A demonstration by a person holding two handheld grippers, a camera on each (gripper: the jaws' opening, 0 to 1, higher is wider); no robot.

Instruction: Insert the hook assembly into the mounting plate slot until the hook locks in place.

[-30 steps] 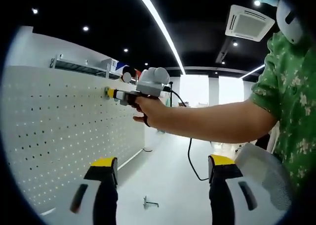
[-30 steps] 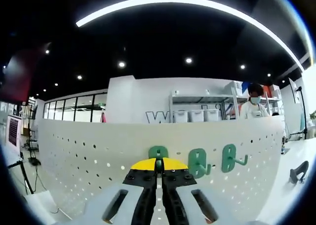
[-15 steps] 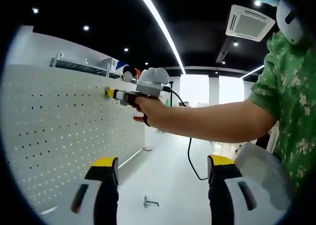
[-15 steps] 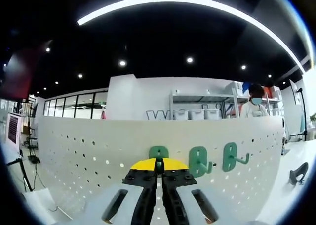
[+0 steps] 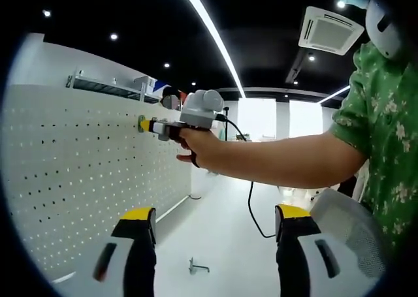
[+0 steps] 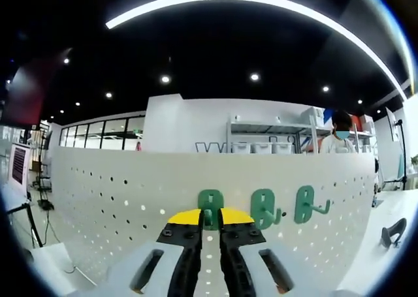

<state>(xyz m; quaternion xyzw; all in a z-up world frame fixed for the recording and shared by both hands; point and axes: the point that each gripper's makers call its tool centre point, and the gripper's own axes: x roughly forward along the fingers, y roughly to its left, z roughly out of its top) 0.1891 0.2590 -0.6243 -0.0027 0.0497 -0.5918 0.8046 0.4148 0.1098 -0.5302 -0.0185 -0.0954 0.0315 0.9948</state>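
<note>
A white pegboard (image 6: 111, 205) carries three green hooks in a row. The leftmost green hook (image 6: 210, 201) sits against the board right between my right gripper's (image 6: 210, 217) yellow tips. Those jaws stand slightly apart, with board showing in the gap. In the left gripper view the same right gripper (image 5: 145, 123), held by a hand (image 5: 202, 147), has its tip against the pegboard (image 5: 78, 160). My left gripper (image 5: 215, 213) hangs open well back from the board with nothing between its jaws.
Two more green hooks (image 6: 264, 207) (image 6: 305, 204) hang to the right. A small metal hook (image 5: 198, 266) lies on the white table below. A black cable trails from the right gripper. A person stands behind the board by a shelf (image 6: 268, 130).
The right gripper's jaws have parted a little around the leftmost green hook, which stays on the board. The left gripper has held still.
</note>
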